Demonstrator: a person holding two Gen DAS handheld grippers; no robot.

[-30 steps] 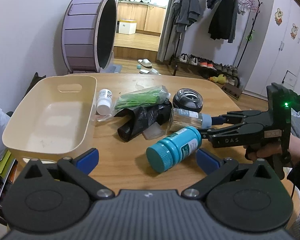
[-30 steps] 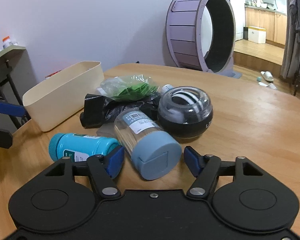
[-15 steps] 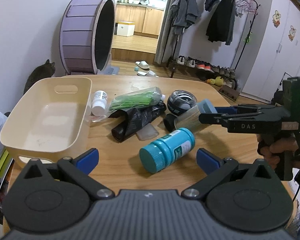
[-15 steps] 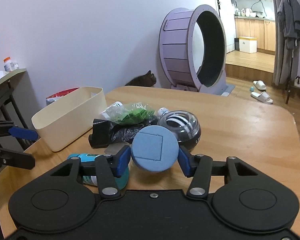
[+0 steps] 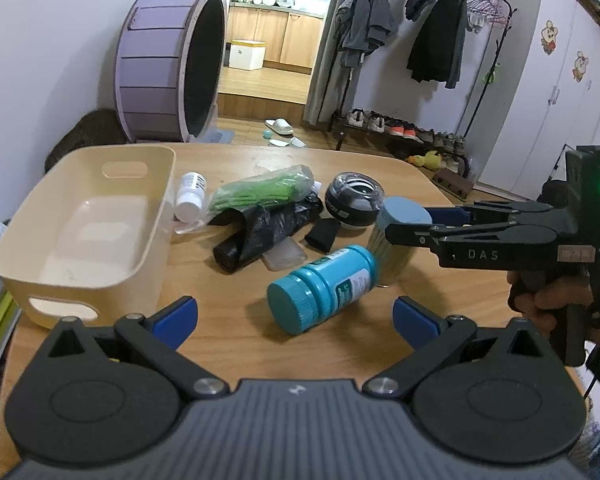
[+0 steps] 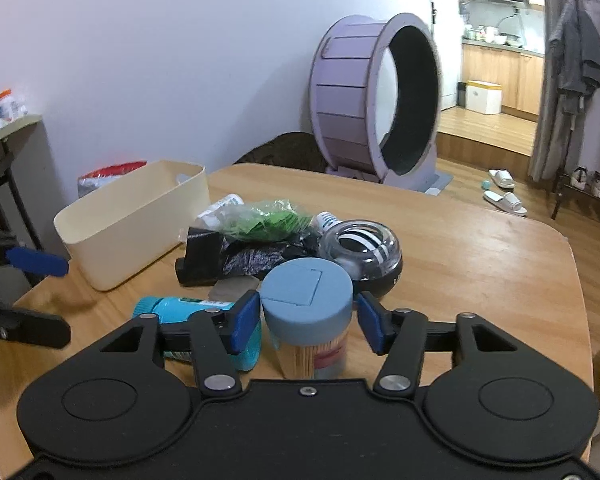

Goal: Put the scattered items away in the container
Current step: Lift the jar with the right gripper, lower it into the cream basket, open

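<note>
A cream container [image 5: 156, 216] sits empty at the table's left. A teal bottle [image 5: 320, 288] lies on its side ahead of my left gripper [image 5: 296, 316], which is open and not touching it. A toothpick jar with a grey-blue lid [image 6: 306, 296] stands upright on the table between the fingers of my right gripper [image 6: 308, 316]. Its jaws are opening, and the pads stand just off the lid. Behind lie a gyro ball [image 5: 354, 204], a black bag roll [image 5: 260, 228], a green packet [image 5: 260, 192] and a white bottle [image 5: 190, 196].
A small black block [image 5: 322, 234] and a clear flat case [image 5: 284, 256] lie beside the bag roll. A purple wheel [image 5: 168, 64] stands beyond the table's far edge, with a dark furry shape [image 5: 88, 136] beside it. A person's hand [image 5: 552, 296] holds the right gripper.
The toothpick jar lay on its side, was gripped and tipped up by the right gripper, and now stands upright with the jaws eased off it. The left gripper stayed put.
</note>
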